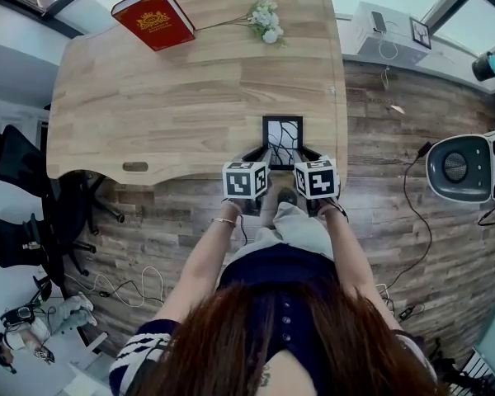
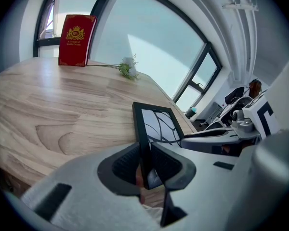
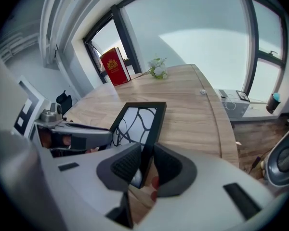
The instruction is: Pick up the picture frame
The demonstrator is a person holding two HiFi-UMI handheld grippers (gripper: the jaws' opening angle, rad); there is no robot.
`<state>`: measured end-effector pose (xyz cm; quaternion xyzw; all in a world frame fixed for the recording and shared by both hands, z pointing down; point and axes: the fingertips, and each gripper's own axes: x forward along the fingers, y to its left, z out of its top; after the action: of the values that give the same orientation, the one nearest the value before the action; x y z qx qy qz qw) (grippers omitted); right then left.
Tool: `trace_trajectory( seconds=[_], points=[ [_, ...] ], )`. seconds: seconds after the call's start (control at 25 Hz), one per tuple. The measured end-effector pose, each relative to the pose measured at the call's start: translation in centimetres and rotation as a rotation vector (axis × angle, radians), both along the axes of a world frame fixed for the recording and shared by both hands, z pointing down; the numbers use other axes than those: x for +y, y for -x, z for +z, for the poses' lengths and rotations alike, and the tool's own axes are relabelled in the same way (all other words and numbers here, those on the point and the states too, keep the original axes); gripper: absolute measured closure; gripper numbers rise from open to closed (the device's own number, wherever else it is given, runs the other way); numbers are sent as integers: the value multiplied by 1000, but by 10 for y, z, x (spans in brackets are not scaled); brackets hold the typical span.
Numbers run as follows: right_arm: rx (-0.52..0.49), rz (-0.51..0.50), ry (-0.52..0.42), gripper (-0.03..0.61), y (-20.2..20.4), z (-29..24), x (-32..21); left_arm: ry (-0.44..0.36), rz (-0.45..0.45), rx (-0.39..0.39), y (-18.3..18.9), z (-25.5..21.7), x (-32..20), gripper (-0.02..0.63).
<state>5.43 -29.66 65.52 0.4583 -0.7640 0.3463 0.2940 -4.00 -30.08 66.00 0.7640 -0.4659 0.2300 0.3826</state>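
The picture frame (image 1: 282, 134) is black with a branching line pattern behind its glass, and it stands tilted at the near edge of the wooden table (image 1: 148, 114). My left gripper (image 1: 260, 153) has its pads closed on the frame's left side bar (image 2: 143, 129). My right gripper (image 1: 307, 153) has its pads closed on the right side bar (image 3: 151, 129). In the left gripper view the left gripper (image 2: 145, 160) has the bar between its dark ribbed pads. The right gripper view shows the same for the right gripper (image 3: 147, 165). The frame's lower edge is hidden behind the jaws.
A red book (image 1: 153, 16) stands at the table's far left corner, with a sprig of white flowers (image 1: 266, 21) to its right. Black office chairs (image 1: 16, 188) sit left of the table. A white round device (image 1: 466, 167) and cables lie on the wooden floor at right.
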Motion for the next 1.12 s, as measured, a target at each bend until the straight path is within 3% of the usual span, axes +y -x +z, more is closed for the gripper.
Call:
trace_trajectory(
  seconds=[1.12],
  points=[
    [-15,38,-198,497,-1,-67,23,-195,7,10,1,-70,20,528]
  ],
)
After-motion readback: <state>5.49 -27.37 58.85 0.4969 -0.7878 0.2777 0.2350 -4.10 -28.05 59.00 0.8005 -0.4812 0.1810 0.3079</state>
